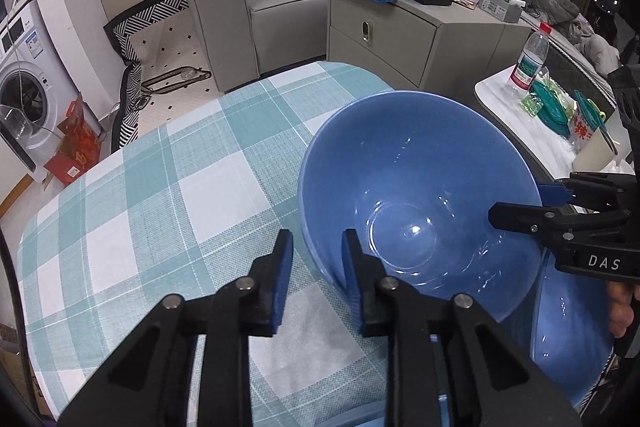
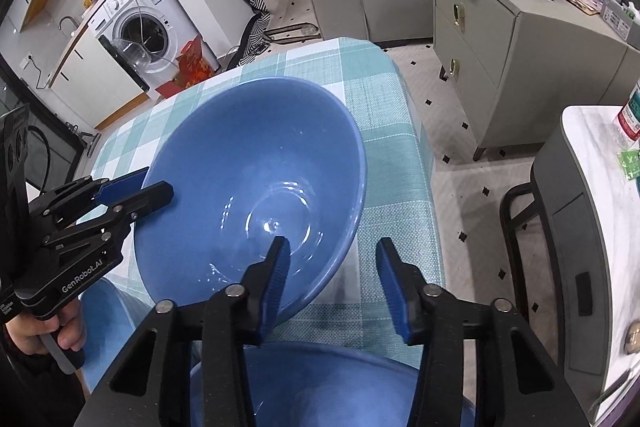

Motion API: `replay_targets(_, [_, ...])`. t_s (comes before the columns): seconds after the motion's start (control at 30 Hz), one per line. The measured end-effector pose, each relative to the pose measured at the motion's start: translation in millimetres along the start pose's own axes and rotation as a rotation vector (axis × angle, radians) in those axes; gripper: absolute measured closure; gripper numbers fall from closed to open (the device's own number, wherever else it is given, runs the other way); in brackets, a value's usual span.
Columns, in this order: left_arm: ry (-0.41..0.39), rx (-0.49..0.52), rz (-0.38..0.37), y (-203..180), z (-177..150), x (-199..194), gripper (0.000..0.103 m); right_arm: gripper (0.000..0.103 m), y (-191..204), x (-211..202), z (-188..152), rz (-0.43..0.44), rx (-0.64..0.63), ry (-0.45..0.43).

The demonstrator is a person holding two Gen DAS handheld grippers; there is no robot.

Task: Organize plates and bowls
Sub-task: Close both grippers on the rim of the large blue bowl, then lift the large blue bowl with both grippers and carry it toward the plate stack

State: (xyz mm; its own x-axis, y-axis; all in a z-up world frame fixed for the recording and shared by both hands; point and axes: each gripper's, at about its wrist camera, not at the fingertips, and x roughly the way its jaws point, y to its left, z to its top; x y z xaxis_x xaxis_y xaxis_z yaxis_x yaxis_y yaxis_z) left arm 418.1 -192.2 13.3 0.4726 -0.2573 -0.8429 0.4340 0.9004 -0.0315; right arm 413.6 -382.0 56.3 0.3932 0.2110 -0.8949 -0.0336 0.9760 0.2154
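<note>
So the biggest thing here is the table (image 1: 132,195), covered in a teal and white checked cloth. Behind it on the floor are a grey sofa (image 1: 228,7) and a grey cabinet (image 1: 400,39) with clutter on top, plus a washing machine (image 2: 140,23) off in the corner.

The main bowl (image 1: 420,187) is a large blue one, sitting over the right-hand part of the cloth near the table edge as the left camera sees it. It's empty and shiny inside. Its near edge overlaps a second blue bowl (image 2: 320,379) that sits lower, right under the right tool. I honestly can't tell if the big bowl is resting flat on the table or not.

Left gripper (image 1: 318,239): one finger inside the bowl, one outside, drawn close together with the rim between them. From the right camera it looks like it's pinching the rim on that side.

Right gripper (image 2: 332,247): straddling the opposite rim, inner finger over the bowl's inside, outer finger over the cloth. There's a clear strip of cloth showing between the bowl wall and the outer pad, so it's spread and not pressing yet.

A hand (image 2: 44,335) is wrapped around the left tool's handle.

Smallest bit: a water bottle (image 1: 530,61) with a red cap on the white side table.
</note>
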Motion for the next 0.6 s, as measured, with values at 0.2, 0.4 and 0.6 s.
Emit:
replay_targets(0.2, [-0.004, 0.014, -0.007, -4.2, -0.5, -2.1, 0.087, 0.072, 2.7, 1.0, -0.5, 0.005, -0.013, 0.004])
replay_targets(0.4, [-0.008, 0.017, -0.010, -4.6, -0.6, -4.1, 0.088, 0.077, 4.0, 2.8, -0.4, 0.004, -0.017, 0.014])
replay_targets(0.6, [-0.012, 0.013, -0.012, -4.7, -0.9, -5.5, 0.088, 0.078, 3.7, 3.1, -0.1, 0.007, -0.019, 0.013])
